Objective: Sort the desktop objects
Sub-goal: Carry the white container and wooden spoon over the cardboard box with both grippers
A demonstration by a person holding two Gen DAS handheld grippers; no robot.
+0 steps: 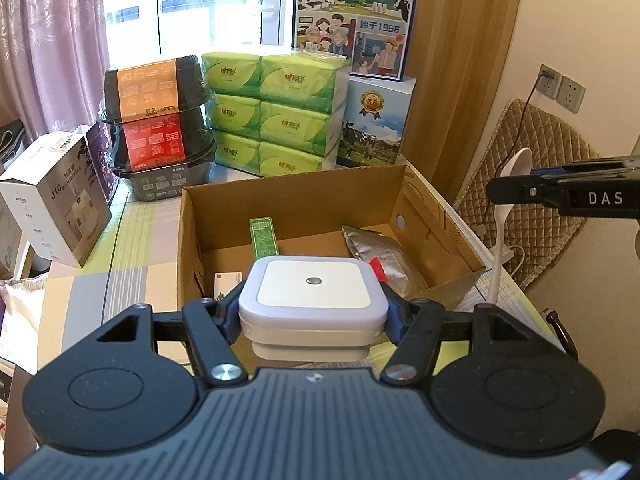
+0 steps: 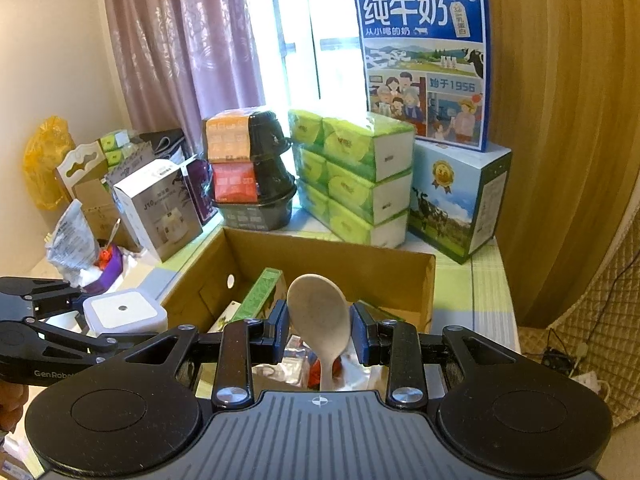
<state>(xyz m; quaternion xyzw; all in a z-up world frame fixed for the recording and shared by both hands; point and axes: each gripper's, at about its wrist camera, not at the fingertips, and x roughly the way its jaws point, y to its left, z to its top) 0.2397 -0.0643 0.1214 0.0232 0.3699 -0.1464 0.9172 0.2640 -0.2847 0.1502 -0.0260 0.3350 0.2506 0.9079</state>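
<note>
Left gripper (image 1: 313, 314) pinches a square white night light (image 1: 313, 300) between its blue pads, above the cardboard box's (image 1: 304, 200) near edge. Right gripper (image 2: 319, 330) clamps a pale rice spoon (image 2: 318, 312), bowl up, over the box's silver pouch (image 1: 380, 248).

Both grippers matte black w/ ribbed grey base, round discs at 8 & 4 o'clock; left gripper (image 1: 313, 312) blue pads, silver screws; right gripper (image 2: 319, 330) same, side marked "DAS"
</note>
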